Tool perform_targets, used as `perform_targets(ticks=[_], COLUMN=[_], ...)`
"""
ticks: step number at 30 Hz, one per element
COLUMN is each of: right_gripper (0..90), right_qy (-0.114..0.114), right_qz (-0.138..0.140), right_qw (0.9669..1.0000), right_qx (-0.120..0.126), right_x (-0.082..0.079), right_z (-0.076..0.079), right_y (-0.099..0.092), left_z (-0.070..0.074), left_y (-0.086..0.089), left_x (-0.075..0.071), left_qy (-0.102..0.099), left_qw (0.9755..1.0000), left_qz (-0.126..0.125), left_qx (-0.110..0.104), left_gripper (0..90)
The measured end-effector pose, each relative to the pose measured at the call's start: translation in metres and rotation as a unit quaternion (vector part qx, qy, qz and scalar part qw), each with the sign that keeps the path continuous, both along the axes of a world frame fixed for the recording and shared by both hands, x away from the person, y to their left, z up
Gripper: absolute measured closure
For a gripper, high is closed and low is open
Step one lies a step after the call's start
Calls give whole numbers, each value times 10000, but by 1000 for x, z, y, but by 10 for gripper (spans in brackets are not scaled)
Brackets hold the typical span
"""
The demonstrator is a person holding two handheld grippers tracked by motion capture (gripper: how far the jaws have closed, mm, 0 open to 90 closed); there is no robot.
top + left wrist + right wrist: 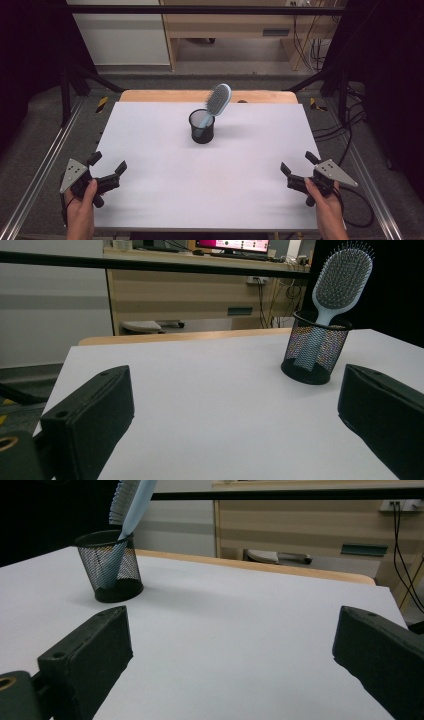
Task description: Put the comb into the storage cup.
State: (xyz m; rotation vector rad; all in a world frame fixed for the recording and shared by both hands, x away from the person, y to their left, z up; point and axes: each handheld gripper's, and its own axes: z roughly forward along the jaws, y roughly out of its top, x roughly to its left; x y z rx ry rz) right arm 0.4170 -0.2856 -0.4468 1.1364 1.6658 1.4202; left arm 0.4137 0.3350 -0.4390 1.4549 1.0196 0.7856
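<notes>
A black mesh cup point(202, 127) stands upright at the middle of the white table top point(165, 170), toward the far side. A light blue hairbrush point(218, 100) rests in it, handle down, its bristled head leaning to the right above the rim. The cup point(315, 352) and brush point(341, 277) appear ahead and right in the left gripper view; in the right gripper view the cup point(110, 568) and brush point(131, 502) sit at the upper left. My left gripper point(108, 162) is open near the front left edge. My right gripper point(298, 162) is open near the front right edge. Both are empty.
A wooden strip point(150, 95) borders the table's far edge. Metal rails point(40, 170) run along both sides, and cables point(360, 200) trail at the right. Beyond the table stand a wooden desk point(240, 25) and a white cabinet point(120, 35).
</notes>
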Motion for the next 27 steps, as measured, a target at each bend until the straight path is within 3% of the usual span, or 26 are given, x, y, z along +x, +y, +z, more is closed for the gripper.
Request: perform_targets(ticks=[27], right_gripper=[28], right_qy=[9], right_qz=[474], right_qw=[9987], right_qx=[-178], right_x=[2], right_z=[-11], right_y=[23], left_z=[-1], left_y=[-2], left_x=[1], left_qy=[22], left_qw=[10000], left_qz=[-86], left_qx=[34], left_gripper=[16])
